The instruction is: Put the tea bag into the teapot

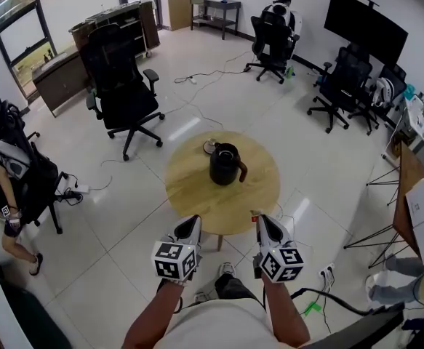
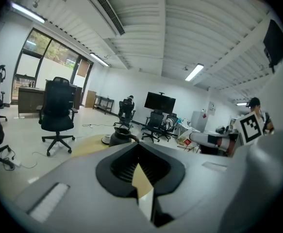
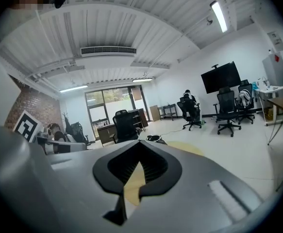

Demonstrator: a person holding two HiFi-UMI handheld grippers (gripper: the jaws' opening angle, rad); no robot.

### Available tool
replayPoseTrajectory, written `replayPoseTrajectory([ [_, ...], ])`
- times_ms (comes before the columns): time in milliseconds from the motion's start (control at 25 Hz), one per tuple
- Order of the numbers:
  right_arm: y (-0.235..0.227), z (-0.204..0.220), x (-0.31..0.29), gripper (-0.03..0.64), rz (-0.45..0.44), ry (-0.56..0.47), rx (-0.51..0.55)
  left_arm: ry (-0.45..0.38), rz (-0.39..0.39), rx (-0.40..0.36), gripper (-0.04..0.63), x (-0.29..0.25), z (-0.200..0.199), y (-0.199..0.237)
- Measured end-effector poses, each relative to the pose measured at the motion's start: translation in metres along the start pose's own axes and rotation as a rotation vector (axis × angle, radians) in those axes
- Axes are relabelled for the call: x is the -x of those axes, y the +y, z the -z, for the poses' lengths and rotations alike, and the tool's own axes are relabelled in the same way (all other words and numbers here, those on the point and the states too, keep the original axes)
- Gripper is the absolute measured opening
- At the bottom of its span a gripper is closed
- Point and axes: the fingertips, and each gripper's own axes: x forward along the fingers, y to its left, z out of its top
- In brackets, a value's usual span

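Note:
A black teapot (image 1: 225,163) with a brown handle stands open-topped near the middle of the round wooden table (image 1: 190,191). It also shows in the left gripper view (image 2: 121,136), and just its rim in the right gripper view (image 3: 153,139). My left gripper (image 1: 194,221) and right gripper (image 1: 260,219) hover side by side over the table's near edge, both shut with nothing between the jaws. A tiny red-and-white thing (image 1: 254,213) lies by the right gripper's tip; I cannot tell whether it is the tea bag.
A small white dish (image 1: 210,147) sits just behind the teapot. A black office chair (image 1: 124,86) stands beyond the table at left, more chairs (image 1: 339,86) at the back right. A person (image 1: 4,195) sits at far left. Cables trail across the floor.

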Motion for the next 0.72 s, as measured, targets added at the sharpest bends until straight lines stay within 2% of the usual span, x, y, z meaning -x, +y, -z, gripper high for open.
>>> replayPoseTrajectory([
  [240, -0.005, -0.019, -0.054, 0.002, -0.045, 0.018, 0.004, -0.001, -0.029, 0.003, 0.012, -0.033, -0.025, 0.021],
  [720, -0.028, -0.071, -0.139, 0.002, -0.099, 0.124, 0.068, 0.01, -0.101, 0.011, 0.012, -0.079, -0.077, 0.043],
])
